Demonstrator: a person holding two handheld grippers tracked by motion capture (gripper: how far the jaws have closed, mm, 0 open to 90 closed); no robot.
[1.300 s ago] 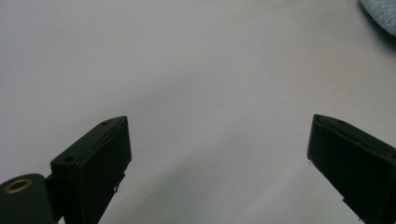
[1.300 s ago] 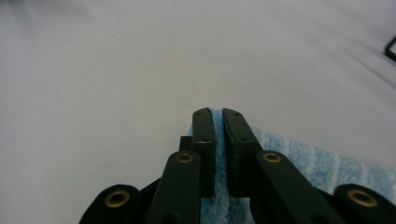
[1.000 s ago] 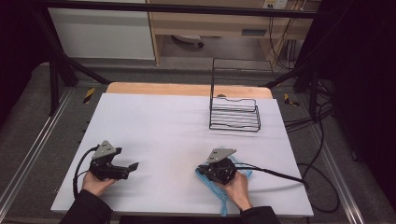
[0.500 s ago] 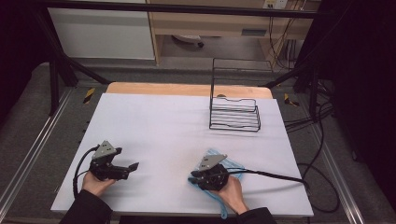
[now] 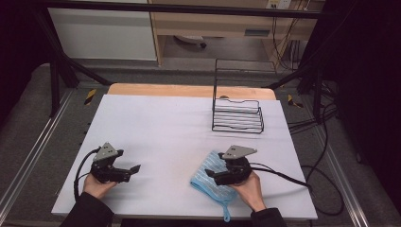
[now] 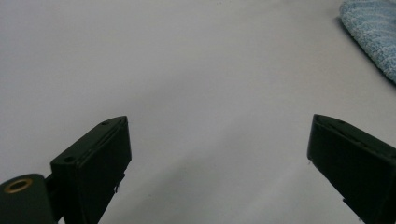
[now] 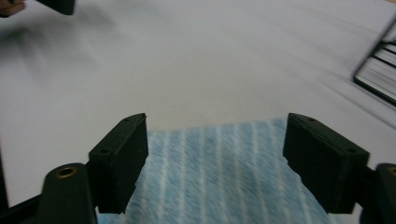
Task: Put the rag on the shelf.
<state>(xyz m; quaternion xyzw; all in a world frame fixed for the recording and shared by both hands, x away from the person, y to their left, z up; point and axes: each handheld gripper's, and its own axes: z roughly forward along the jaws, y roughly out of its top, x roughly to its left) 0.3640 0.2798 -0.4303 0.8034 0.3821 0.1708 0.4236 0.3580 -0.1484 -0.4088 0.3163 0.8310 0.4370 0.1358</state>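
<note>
The right tool (image 5: 213, 178) hovers over the blue striped cloth (image 5: 208, 176), its jaws just opened wide and released, nothing pinched between them. The cloth lies flat on the white surface (image 5: 165, 127), on the near side of the black wire rack (image 5: 237, 116). Well to the cloth's left, the left tool (image 5: 134, 169) also stands released and empty.

light: even overhead, counter (image 5: 165, 123) bright, surroundings dark | shadows: soft, faint under claws | blur: motion smear in right gripper view, wire rack (image 7: 378, 70) streaked | glare: none
</note>
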